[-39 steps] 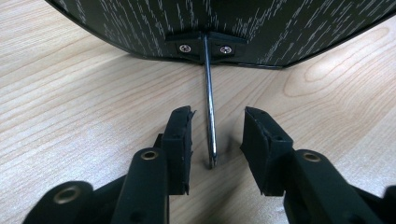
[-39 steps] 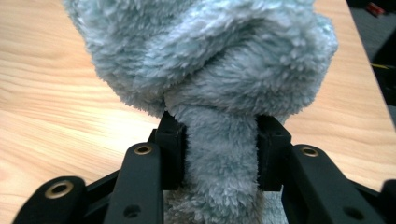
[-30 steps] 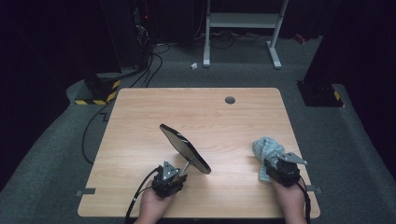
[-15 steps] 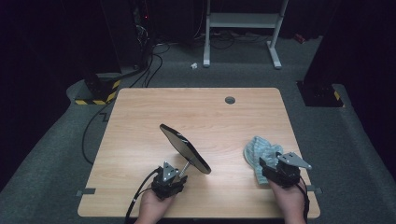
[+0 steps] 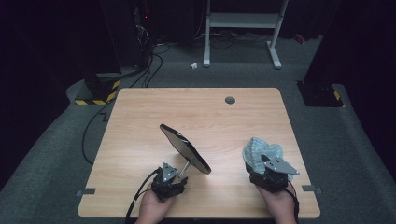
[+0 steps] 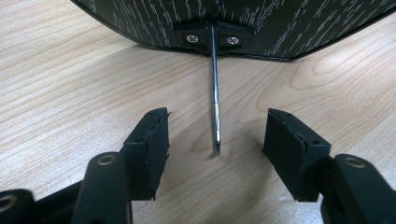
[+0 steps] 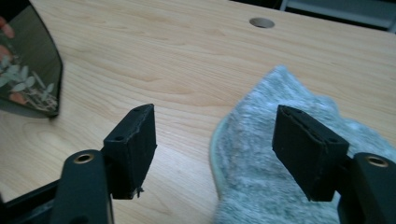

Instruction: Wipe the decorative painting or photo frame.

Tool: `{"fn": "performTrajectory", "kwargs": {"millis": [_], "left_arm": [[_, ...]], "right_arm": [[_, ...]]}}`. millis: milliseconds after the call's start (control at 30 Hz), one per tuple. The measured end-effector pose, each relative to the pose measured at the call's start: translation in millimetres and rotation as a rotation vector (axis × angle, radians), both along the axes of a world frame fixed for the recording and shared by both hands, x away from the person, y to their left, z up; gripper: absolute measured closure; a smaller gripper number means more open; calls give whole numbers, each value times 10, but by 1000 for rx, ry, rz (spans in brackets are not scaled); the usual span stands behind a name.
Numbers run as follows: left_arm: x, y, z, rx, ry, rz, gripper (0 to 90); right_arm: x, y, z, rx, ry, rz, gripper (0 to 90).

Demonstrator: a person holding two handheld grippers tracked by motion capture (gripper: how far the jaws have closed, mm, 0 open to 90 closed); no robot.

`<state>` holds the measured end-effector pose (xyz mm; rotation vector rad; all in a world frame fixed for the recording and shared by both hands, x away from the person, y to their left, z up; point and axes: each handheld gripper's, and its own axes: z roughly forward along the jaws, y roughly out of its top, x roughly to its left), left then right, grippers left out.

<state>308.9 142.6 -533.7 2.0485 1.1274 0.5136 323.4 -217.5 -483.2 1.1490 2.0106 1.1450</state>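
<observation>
Mirror leans between both released tongs, its wire stand inside the left, cloth under the right

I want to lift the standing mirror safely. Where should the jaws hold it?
Grip the thin wire stand behind the mirror, coming from the back side near the table. The left gripper already straddles it, open; the tilted panel looks too wide.

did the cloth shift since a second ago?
Yes. In the high view the cloth lies a little farther left, toward the mirror, judged against the table's right edge. The right claw has just opened.
</observation>
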Motion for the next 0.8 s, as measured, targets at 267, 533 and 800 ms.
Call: {"fn": "performTrajectory", "kwargs": {"millis": [267, 533, 800], "left_arm": [[9, 25, -1, -5, 0, 12, 411], [20, 71, -1, -2, -3, 13, 424], [70, 181, -2, -4, -4, 49, 445]], "right_arm": [[-2, 132, -146, 6, 57, 59, 340], [-31, 268, -225, -5, 100, 92, 353], [-43, 337, -248, -9, 101, 111, 361]]}}
